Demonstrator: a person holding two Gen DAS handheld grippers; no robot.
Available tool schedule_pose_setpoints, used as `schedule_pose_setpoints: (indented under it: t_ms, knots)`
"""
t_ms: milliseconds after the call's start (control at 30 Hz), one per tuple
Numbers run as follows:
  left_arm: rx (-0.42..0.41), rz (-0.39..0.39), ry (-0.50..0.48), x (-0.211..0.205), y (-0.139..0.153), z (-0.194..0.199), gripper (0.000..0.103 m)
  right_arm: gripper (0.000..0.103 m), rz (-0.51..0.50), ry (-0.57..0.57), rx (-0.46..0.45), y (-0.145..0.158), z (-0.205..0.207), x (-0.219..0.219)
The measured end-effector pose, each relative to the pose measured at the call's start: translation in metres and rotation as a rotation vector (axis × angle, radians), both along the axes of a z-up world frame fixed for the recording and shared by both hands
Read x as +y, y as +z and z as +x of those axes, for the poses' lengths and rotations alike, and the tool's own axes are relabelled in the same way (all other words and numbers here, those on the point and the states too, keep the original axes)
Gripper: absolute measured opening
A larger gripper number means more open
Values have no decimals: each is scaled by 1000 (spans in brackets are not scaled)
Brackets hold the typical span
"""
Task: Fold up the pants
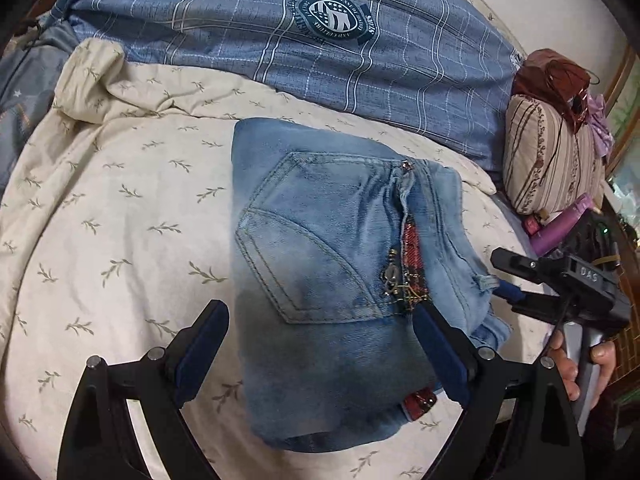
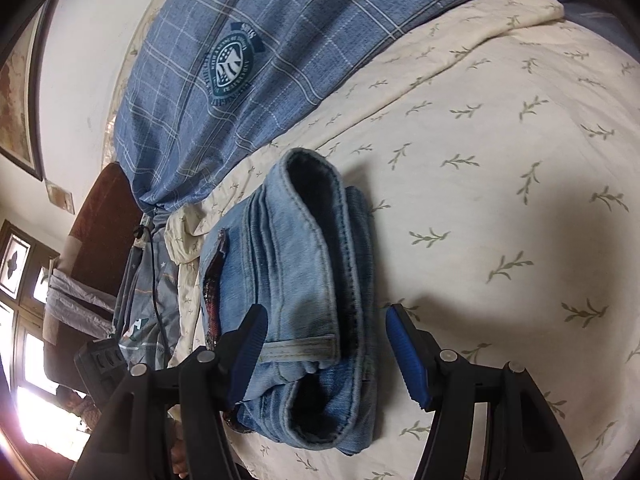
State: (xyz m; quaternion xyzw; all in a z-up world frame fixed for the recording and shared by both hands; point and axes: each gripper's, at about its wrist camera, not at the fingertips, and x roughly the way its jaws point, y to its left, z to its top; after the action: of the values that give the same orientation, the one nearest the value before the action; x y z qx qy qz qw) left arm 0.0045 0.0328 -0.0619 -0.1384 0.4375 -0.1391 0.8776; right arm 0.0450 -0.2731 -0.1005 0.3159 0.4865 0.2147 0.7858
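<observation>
Leaf-print bedsheet (image 1: 120,220), plaid quilt (image 1: 320,60) behind, folded jeans (image 1: 328,260) on top

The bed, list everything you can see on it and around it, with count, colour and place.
jeans: one, light blue, folded, middle of sheet
sheet: one, cream with green sprigs, covering bed
quilt: one, blue plaid with round badge, far edge of bed
pillow: one, beige striped, past the jeans' waistband end
bottle: one, purple, below pillow
left gripper: jaws open, over jeans
right gripper: jaws open, astride waistband
hand: one, holding right gripper's handle
</observation>
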Motion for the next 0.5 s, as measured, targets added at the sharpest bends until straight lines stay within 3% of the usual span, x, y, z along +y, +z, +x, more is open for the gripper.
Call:
schedule_pose_setpoints:
  t_ms: [267,500]
  knots:
    - [62,-150,-9,15,-8,7,93,66,41,16,32,-7,-2,-6]
    - [148,-269,48,35,-21,17,93,67,50,36,42,-8,-2,-1]
